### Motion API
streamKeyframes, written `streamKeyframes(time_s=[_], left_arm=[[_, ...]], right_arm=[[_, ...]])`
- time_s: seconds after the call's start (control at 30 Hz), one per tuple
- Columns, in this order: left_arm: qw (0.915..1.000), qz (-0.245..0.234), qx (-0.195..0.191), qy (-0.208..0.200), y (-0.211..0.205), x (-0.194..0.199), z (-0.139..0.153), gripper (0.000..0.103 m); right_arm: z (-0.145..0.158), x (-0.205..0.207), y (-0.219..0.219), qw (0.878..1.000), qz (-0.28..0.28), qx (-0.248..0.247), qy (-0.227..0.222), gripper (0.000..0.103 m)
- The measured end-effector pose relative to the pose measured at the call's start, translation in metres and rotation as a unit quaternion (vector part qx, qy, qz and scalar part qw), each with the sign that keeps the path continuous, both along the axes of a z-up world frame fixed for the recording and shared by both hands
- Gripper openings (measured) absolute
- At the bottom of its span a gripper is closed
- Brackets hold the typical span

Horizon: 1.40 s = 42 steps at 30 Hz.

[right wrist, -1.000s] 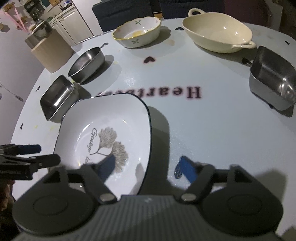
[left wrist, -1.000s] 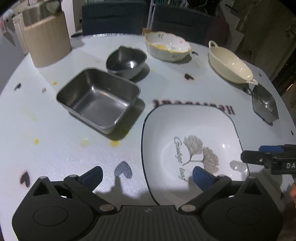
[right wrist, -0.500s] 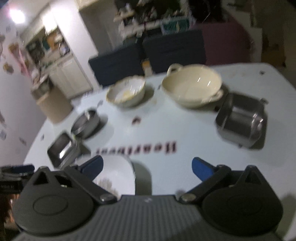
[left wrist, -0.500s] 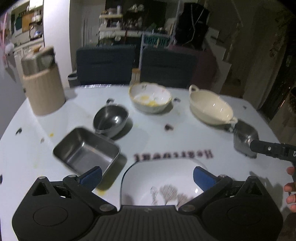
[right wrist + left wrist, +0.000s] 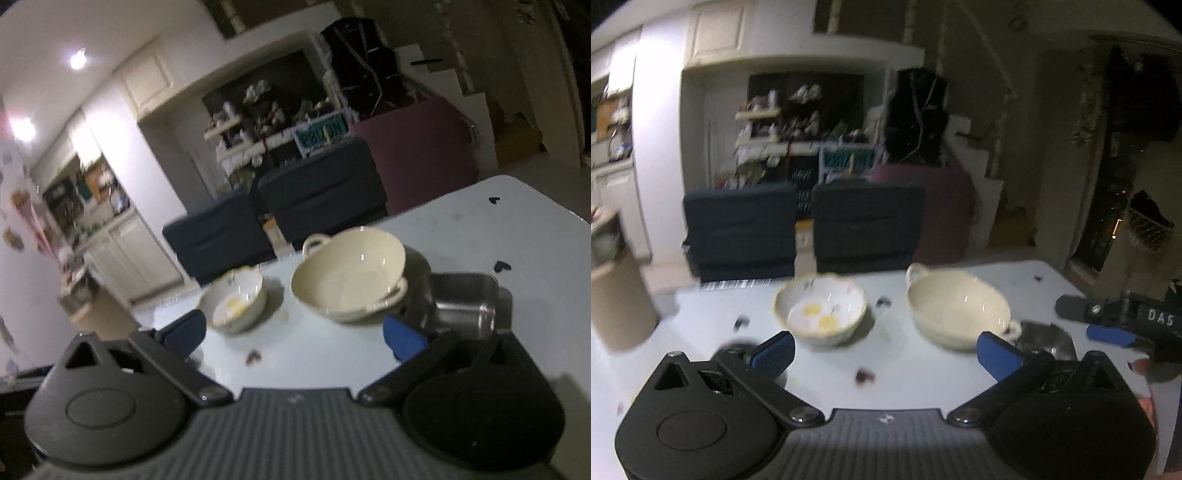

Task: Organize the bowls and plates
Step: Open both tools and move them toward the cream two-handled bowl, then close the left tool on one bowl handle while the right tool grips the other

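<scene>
Both tongs (image 5: 886, 352) (image 5: 293, 332) higher now, empty

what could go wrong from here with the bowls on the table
1. The cream handled bowl sits tight against the steel container; gripping either one may knock the other.
2. The flowered bowl has yellow residue inside, so stacking it could smear other dishes.
3. The right gripper and left gripper both face these bowls with jaws open and empty, close together; they might collide.
</scene>
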State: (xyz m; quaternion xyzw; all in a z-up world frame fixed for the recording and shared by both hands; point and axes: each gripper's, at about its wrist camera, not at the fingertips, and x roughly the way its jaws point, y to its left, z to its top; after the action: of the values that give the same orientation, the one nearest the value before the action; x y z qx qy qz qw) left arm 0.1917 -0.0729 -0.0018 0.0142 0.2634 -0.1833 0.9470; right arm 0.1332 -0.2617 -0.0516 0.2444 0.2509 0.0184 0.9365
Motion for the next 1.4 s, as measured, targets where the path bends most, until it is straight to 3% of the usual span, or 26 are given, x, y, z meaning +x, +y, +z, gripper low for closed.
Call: streamKeyframes(time_s=[0.23,0.5,0.73,0.83,0.97,1.03,1.13,1.2,1.23,1.4], left_arm=[[0.9996,0.000,-0.004,-0.028,-0.026,0.051,0.001,0.103],[0.9997,-0.012,0.000,-0.022,-0.046,0.102,-0.012,0.103],[0.9995,-0.031,-0.009,0.002,-0.062,0.145,-0.032,0.100],[0.9991,-0.035,0.007,0.021,-0.073,0.164,-0.043,0.091],[0.9988,-0.034,0.014,0.032,-0.084,0.185,-0.054,0.077],[0.9987,-0.031,0.020,0.036,-0.090,0.198,-0.061,0.074],[0.9983,-0.030,0.033,0.039,-0.103,0.213,-0.069,0.068],[0.9977,-0.031,0.047,0.038,-0.114,0.224,-0.074,0.067],[0.9973,-0.032,0.055,0.038,-0.118,0.229,-0.077,0.067],[0.9937,-0.034,0.095,0.050,-0.140,0.251,-0.094,0.065]], right_arm=[[-0.025,0.050,-0.029,0.992,-0.022,0.121,0.027,0.103],[-0.082,0.097,-0.051,0.958,-0.082,0.259,0.091,0.103],[-0.102,0.119,-0.055,0.952,-0.110,0.267,0.105,0.100],[-0.106,0.121,-0.059,0.947,-0.138,0.268,0.106,0.098],[-0.108,0.122,-0.064,0.950,-0.159,0.249,0.098,0.082],[-0.110,0.124,-0.066,0.953,-0.164,0.232,0.108,0.058],[-0.114,0.126,-0.065,0.951,-0.163,0.228,0.129,0.035],[-0.116,0.127,-0.065,0.951,-0.166,0.220,0.138,0.025],[-0.117,0.127,-0.065,0.952,-0.166,0.216,0.141,0.021],[-0.116,0.123,-0.065,0.954,-0.156,0.211,0.146,0.020]])
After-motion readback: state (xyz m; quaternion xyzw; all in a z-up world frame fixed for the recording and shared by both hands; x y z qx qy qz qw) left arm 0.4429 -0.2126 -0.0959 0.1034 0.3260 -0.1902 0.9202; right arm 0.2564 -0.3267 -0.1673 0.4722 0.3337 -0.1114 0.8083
